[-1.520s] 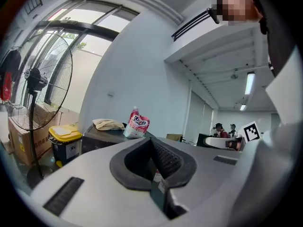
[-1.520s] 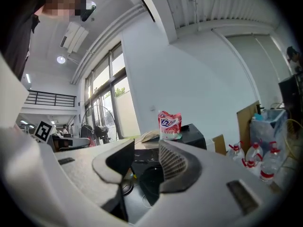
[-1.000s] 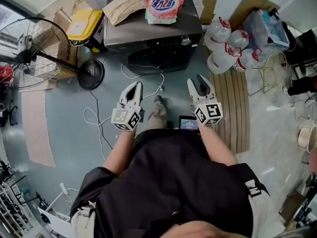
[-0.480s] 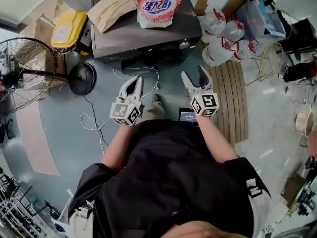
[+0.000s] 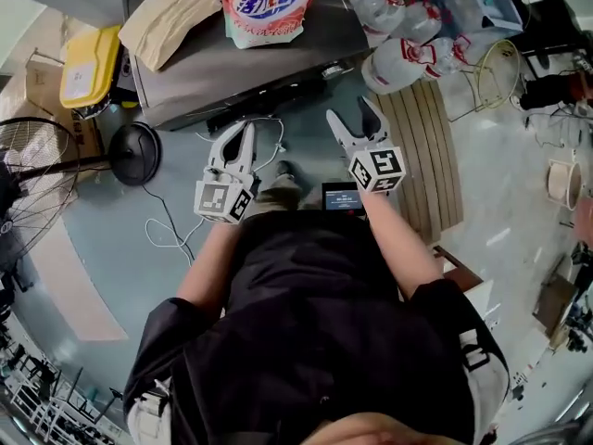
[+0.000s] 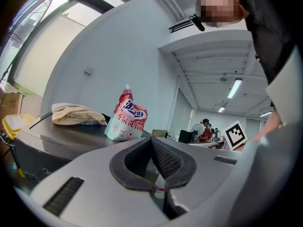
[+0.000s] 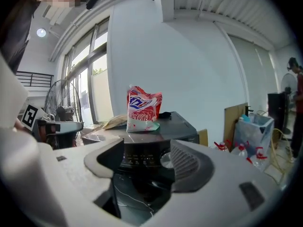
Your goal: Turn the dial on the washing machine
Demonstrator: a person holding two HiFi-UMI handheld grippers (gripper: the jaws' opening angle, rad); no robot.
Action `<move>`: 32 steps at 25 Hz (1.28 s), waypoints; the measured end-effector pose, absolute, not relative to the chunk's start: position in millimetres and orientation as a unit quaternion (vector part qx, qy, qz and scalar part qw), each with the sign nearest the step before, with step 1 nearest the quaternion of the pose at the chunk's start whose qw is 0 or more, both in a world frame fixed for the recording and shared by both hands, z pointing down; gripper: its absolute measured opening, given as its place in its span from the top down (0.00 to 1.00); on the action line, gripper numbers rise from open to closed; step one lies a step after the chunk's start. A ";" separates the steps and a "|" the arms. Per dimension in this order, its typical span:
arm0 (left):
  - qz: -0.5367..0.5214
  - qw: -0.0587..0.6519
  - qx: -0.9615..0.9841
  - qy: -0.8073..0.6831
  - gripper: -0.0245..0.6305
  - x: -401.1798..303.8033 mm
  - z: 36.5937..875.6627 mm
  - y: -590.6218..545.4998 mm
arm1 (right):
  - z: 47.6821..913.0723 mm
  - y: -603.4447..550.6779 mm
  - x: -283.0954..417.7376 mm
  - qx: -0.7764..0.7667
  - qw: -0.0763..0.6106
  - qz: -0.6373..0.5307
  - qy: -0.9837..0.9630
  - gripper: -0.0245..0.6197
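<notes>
Pointing forward, the right gripper (image 7: 147, 161) had jaws that had just been opening, now wide with nothing between them. The left gripper (image 6: 158, 161) had jaws together, empty. The dial (image 7: 165, 160) lay straight ahead of the right gripper, well apart, at the right end of the front panel, nearer the right hand than the left. It sat on the washing machine (image 5: 243, 61), detergent pouch (image 5: 269, 3) on top.

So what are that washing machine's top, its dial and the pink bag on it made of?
Washing machine top: dark grey, softly reflective, probably painted metal or plastic. Dial: bright silvery round face, likely chromed plastic or metal. Pink bag: glossy, crinkled printed pouch, likely plastic film.
</notes>
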State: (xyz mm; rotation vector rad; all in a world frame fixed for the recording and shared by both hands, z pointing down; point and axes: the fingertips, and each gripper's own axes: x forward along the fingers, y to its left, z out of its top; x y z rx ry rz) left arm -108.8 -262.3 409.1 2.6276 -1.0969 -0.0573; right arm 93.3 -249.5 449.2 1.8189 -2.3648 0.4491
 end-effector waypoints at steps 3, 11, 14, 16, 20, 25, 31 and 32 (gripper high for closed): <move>-0.019 0.146 0.912 -0.383 0.97 -105.9 417.2 -273.4 | 455.9 -266.5 95.7 0.601 0.072 0.141 -0.784 0.48; 0.006 0.159 0.919 -0.361 0.97 -87.0 451.1 -288.0 | 500.8 -311.7 109.7 0.600 0.085 0.151 -0.781 0.49; 0.015 0.145 0.927 -0.345 0.97 -75.1 463.7 -289.1 | 520.2 -323.5 112.4 0.595 0.098 0.140 -0.785 0.49; 0.018 0.148 0.928 -0.341 0.97 -70.6 473.7 -290.8 | 531.6 -328.8 117.5 0.601 0.095 0.139 -0.781 0.49; 0.022 0.162 0.928 -0.335 0.97 -61.6 493.5 -291.8 | 553.0 -335.0 123.7 0.606 0.077 0.151 -0.777 0.49; 0.022 0.173 0.928 -0.330 0.97 -50.4 517.7 -289.1 | 568.3 -340.5 128.3 0.606 0.053 0.153 -0.779 0.49; 0.028 0.182 0.928 -0.325 0.97 -44.3 540.8 -287.9 | 565.4 -349.6 129.0 0.600 0.037 0.145 -0.786 0.49; 0.030 0.184 0.928 -0.324 0.97 -44.3 544.8 -288.6 | 566.0 -351.4 127.5 0.598 0.036 0.146 -0.788 0.49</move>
